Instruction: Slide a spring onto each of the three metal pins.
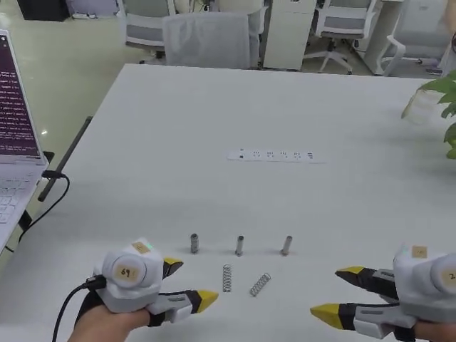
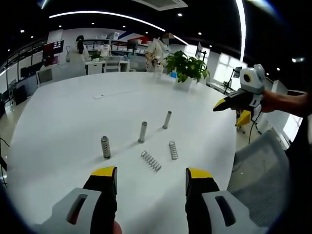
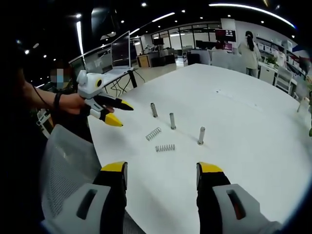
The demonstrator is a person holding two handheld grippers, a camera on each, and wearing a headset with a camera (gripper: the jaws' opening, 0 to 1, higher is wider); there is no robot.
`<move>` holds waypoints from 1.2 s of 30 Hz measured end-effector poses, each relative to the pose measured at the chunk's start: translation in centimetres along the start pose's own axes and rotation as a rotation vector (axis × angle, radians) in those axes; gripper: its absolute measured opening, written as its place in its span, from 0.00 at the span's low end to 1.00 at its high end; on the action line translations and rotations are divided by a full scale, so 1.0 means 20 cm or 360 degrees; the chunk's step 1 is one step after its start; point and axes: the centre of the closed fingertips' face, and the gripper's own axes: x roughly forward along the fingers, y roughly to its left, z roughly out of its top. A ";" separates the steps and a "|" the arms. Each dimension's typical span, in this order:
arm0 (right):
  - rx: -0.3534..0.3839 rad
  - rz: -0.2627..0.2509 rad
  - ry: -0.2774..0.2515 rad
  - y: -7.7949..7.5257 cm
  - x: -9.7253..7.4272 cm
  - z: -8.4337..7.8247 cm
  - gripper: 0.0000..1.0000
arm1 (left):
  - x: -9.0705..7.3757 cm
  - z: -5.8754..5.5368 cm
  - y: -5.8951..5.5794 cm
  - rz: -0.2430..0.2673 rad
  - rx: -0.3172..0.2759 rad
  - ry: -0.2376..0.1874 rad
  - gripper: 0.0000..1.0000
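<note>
Left gripper (image 1: 195, 281) and right gripper (image 1: 328, 291) fingers gape wide, empty; two springs (image 1: 226, 278), likely light and roll-prone, lie on the surface (image 1: 214, 107) at six o'clock from the pins (image 1: 239, 246), best pinched mid-coil.

There are three metal pins (image 1: 239, 246) and three springs (image 1: 226, 278): one on a pin, two loose.

An open-plan office: swivel chairs (image 1: 335, 21), laptop (image 1: 14, 135), white worktable (image 1: 214, 121)
</note>
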 end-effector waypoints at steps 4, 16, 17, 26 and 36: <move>0.0004 -0.0005 0.0001 0.00 -0.01 -0.01 0.56 | 0.05 -0.01 0.00 -0.0008 -0.0003 0.0021 0.51; 0.0015 -0.0006 -0.0007 0.04 -0.03 -0.01 0.55 | 0.17 -0.05 -0.01 -0.0014 -0.0047 0.0058 0.49; 0.0016 -0.0004 -0.0010 0.05 -0.03 -0.01 0.55 | 0.18 -0.06 -0.01 -0.0014 -0.0054 0.0061 0.49; 0.0032 -0.0003 -0.0006 0.08 -0.05 -0.04 0.55 | 0.27 -0.11 0.00 0.0012 -0.0092 0.0101 0.44; 0.0065 -0.0017 0.0003 0.09 -0.09 -0.06 0.54 | 0.35 -0.10 0.01 0.0054 -0.0124 0.0091 0.36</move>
